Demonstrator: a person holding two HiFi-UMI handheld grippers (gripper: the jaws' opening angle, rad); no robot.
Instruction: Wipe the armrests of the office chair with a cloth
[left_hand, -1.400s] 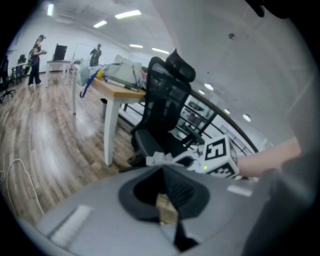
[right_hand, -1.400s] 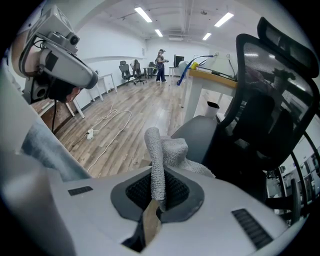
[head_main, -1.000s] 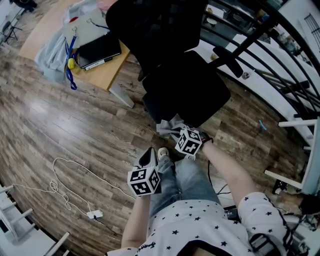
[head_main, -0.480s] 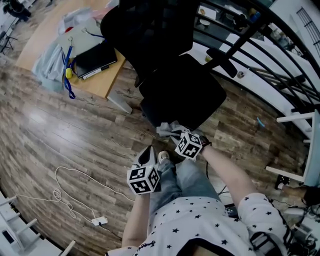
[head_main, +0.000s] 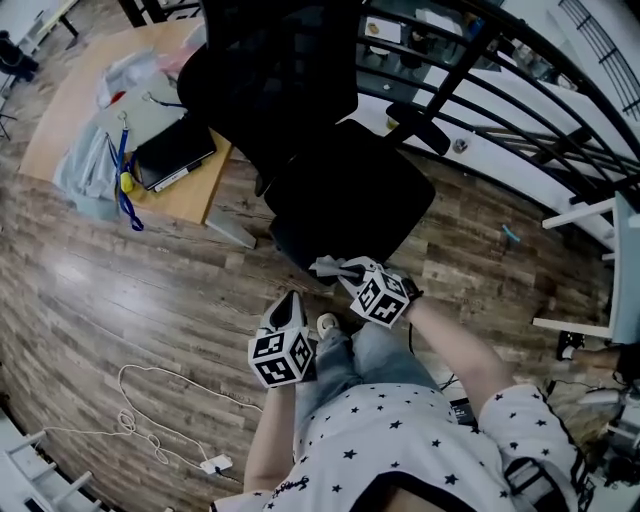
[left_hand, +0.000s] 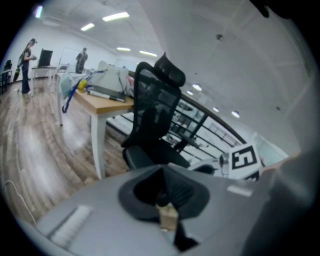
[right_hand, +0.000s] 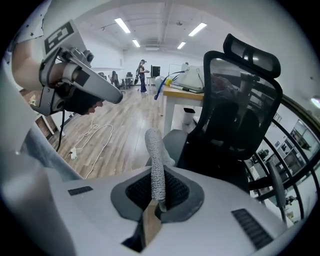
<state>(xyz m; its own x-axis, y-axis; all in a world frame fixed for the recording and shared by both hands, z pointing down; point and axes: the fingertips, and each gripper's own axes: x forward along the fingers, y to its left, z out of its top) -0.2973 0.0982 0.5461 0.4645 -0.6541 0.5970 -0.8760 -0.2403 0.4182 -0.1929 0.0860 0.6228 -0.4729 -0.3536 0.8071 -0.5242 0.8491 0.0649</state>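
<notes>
Gripping the cloth (head_main: 330, 267) between jaws that are pressing together on it, the right gripper (head_main: 350, 272) is hovering in the head view just short of the front edge of the office chair (head_main: 350, 195), whose armrest (head_main: 418, 112) is lying well beyond it, past the seat. The left gripper (head_main: 290, 305) is hanging to its left, nearer the person, over the wooden floor (head_main: 150, 290). In the left gripper view, the left gripper (left_hand: 164, 195) is holding its jaws drawn together with nothing between them, the chair (left_hand: 155, 115) is standing ahead of it, and a worktop (left_hand: 100, 102) is showing ahead to its left. In the right gripper view, the cloth (right_hand: 156, 165) is rising as a rolled grey strip from the clamped jaws of the right gripper (right_hand: 156, 200), with the chair (right_hand: 235, 115) just ahead to its right and the left gripper (right_hand: 107, 92) hovering up to its left.
</notes>
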